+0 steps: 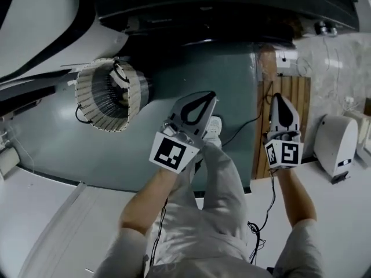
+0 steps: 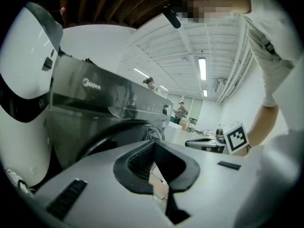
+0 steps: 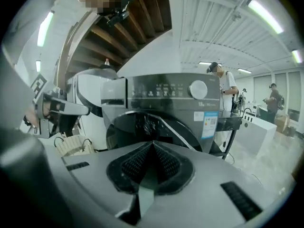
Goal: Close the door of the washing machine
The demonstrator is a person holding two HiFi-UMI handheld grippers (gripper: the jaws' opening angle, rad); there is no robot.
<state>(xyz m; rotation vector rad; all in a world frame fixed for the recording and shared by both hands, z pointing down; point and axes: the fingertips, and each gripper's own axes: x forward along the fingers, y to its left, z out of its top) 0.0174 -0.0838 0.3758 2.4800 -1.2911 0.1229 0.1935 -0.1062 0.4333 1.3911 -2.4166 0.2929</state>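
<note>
The dark grey washing machine (image 3: 164,96) stands straight ahead in the right gripper view, its round dark door (image 3: 142,127) lying against the front. In the left gripper view the machine (image 2: 104,99) shows from an angle, with the door ring (image 2: 111,132) below the panel. In the head view only its dark top (image 1: 220,10) shows. My left gripper (image 1: 204,97) is shut, its jaws (image 2: 153,144) together with nothing between them. My right gripper (image 1: 280,99) is also shut and empty, tips (image 3: 152,144) meeting. Both are held up in front of the machine, apart from it.
A ribbed laundry basket (image 1: 107,94) lies on its side on the teal floor, left of me. A wooden pallet (image 1: 290,114) and a white appliance (image 1: 337,142) are on the right. Black cables (image 1: 261,225) trail by my legs. People (image 3: 222,91) stand further back on the right.
</note>
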